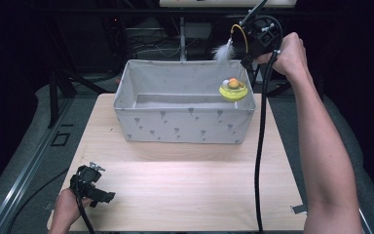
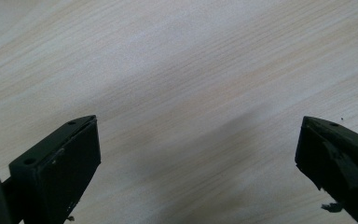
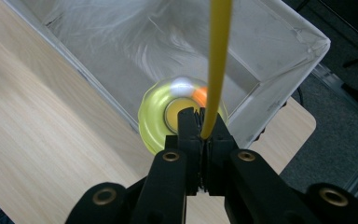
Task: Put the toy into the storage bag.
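Note:
A cat toy hangs from my right gripper: a yellow disc carrying an orange and a silver ball, a thin yellow stem and a white feather. The right gripper is shut on the yellow stem, held high by the far right corner of the grey fabric bin. The disc dangles over the bin's right end. My left gripper rests low at the table's near left, open, with nothing between its jaws.
The bin stands at the back of the light wooden table, its inside bare where it shows. The right gripper's black cable hangs down across the table's right side. Dark floor and stands surround the table.

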Demonstrator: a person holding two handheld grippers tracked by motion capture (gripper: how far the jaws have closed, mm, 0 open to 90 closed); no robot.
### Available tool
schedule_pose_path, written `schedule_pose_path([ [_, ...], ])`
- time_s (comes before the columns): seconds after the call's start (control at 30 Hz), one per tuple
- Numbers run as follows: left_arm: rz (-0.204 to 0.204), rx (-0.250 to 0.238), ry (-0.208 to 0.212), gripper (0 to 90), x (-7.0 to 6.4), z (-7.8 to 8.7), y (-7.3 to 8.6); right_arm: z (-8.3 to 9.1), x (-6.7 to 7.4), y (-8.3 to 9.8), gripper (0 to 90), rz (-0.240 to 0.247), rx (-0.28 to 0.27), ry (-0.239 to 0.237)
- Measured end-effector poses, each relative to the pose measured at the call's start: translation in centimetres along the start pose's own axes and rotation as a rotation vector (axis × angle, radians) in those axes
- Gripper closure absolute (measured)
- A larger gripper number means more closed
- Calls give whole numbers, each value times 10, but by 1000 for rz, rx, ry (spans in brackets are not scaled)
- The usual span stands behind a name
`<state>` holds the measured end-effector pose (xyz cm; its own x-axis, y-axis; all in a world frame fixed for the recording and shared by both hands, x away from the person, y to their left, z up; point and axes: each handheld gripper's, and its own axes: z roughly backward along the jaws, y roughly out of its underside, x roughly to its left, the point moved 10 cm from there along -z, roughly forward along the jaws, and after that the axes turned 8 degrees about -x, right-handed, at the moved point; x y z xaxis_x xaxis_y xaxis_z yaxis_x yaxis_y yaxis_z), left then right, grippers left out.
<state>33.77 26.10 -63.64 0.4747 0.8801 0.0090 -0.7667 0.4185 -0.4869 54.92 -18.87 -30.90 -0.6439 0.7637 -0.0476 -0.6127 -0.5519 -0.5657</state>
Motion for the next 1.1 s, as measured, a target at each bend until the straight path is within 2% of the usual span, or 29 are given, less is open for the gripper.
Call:
schedule_pose_path([
  [0.33, 2, -1, -1, 1, 0, 0, 0, -19, -8, 2, 885, -22, -13, 0],
  [0.77, -2, 2, 0, 1, 0, -1, 0, -47, -6, 5, 886, -37, -18, -21],
  [1.1, -6, 3, 4, 1, -2, -1, 0, -65, -5, 15, 885, -44, -6, -44],
])
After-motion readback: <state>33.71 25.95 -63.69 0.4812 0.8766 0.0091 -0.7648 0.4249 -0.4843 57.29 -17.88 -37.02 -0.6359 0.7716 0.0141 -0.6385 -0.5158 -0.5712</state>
